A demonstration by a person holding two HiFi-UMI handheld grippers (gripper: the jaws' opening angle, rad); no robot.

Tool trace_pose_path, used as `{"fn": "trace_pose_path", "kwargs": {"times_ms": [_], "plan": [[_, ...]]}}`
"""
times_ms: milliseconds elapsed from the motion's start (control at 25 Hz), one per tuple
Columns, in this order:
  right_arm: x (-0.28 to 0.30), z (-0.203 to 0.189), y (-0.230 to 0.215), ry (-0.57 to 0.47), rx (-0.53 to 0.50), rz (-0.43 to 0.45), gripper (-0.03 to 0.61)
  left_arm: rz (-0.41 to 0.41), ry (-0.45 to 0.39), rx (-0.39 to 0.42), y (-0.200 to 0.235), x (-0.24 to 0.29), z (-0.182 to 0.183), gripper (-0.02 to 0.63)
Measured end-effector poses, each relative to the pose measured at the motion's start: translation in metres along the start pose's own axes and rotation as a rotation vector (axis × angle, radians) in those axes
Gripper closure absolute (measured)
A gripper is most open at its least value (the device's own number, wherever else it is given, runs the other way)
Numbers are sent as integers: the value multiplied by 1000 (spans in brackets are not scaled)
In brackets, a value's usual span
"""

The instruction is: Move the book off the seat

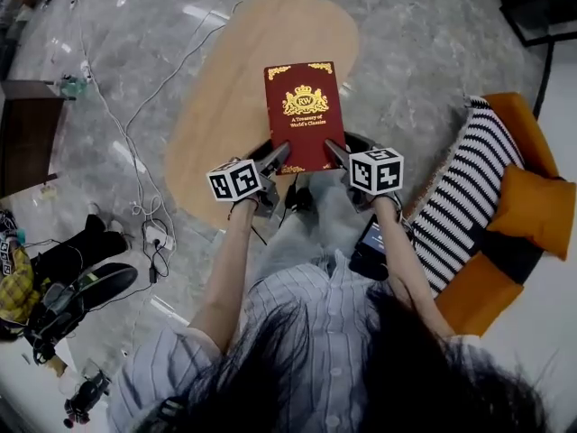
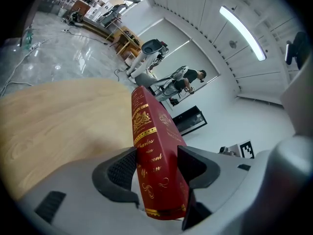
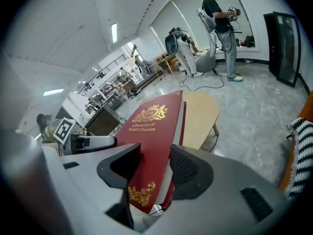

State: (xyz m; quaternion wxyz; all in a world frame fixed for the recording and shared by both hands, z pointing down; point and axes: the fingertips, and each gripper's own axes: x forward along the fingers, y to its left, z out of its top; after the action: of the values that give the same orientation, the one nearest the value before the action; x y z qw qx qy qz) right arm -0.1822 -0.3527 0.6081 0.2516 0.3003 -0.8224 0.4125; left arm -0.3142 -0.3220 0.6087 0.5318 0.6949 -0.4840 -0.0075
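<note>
Hovering over oval pale-wood table (image 1: 225, 79), red gilt-stamped hardback book (image 1: 302, 115)

Glossy gilt-stamped book (image 1: 303, 120); matt wood table (image 1: 230, 70); polished stone floor (image 1: 424, 43).

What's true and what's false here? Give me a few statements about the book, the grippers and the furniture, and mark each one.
1. Both the left gripper and the right gripper are closed on the red book. True.
2. The red book lies on the orange chair. False: it is held up in front of the person, showing over the wooden table in the head view, with the chair off to the right.
3. The book's cover is plain green. False: it is red with gold print and ornament.
4. A black-and-white striped throw lies on the orange chair. True.
</note>
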Motion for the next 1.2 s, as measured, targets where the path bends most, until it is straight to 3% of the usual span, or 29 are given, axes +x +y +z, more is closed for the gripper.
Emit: {"fn": "trace_pose_path", "kwargs": {"times_ms": [480,800,1200], "plan": [[40,13,-48,27,-8,11,383,8,26,18,28,55,10,342],[115,-1,-108,115,-3,19,388,66,126,13,95,121,2,344],[165,-29,-145,171,30,1,393,130,203,3,147,158,-18,350]]}}
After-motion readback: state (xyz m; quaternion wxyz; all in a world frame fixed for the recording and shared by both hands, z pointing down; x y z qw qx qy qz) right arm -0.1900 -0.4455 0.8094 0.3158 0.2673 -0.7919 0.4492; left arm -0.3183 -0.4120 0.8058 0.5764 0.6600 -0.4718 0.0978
